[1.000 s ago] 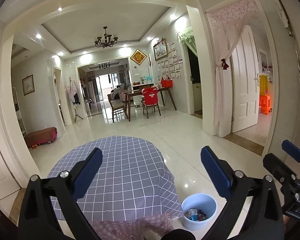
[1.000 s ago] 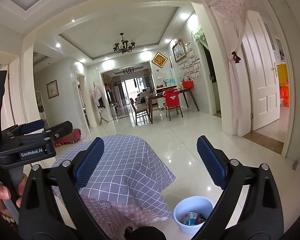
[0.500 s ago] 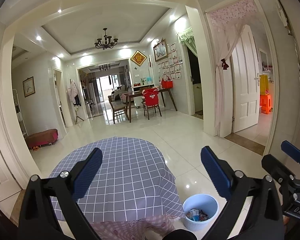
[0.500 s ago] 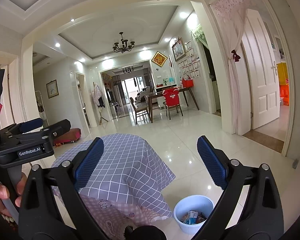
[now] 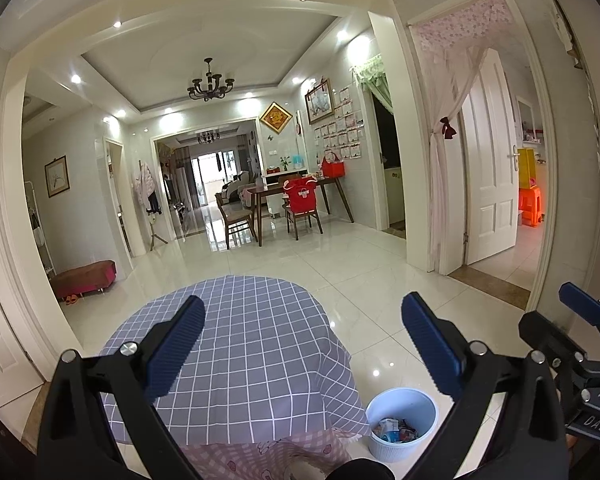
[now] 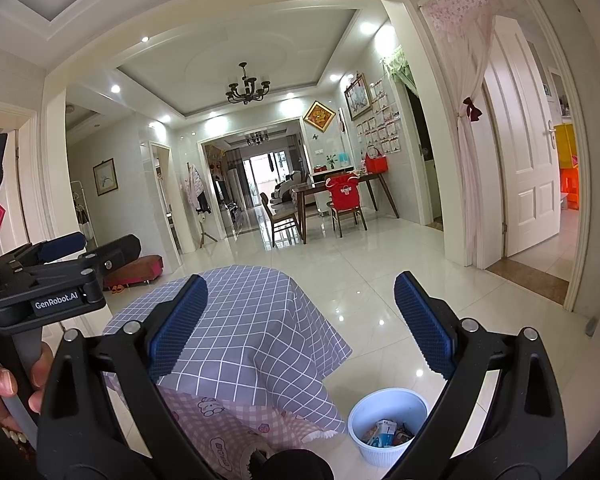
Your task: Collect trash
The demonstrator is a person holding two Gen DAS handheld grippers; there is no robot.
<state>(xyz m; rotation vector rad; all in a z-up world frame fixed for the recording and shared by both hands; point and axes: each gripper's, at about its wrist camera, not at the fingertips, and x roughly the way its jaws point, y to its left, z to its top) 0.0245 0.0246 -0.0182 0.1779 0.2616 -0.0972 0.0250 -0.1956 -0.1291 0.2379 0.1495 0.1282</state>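
Trash (image 5: 392, 429) lies in a white bin (image 5: 404, 426) on the floor, just beside the round table (image 5: 252, 344) draped in a grey checked cloth. Left gripper (image 5: 304, 340) and right gripper (image 6: 300, 320), both spread wide and empty, hover above the table; a careless swing down could tip the light bin.

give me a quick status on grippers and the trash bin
Left gripper open, empty. Right gripper open, empty. White bin on floor beside the checked table, trash inside. Nothing in the way.
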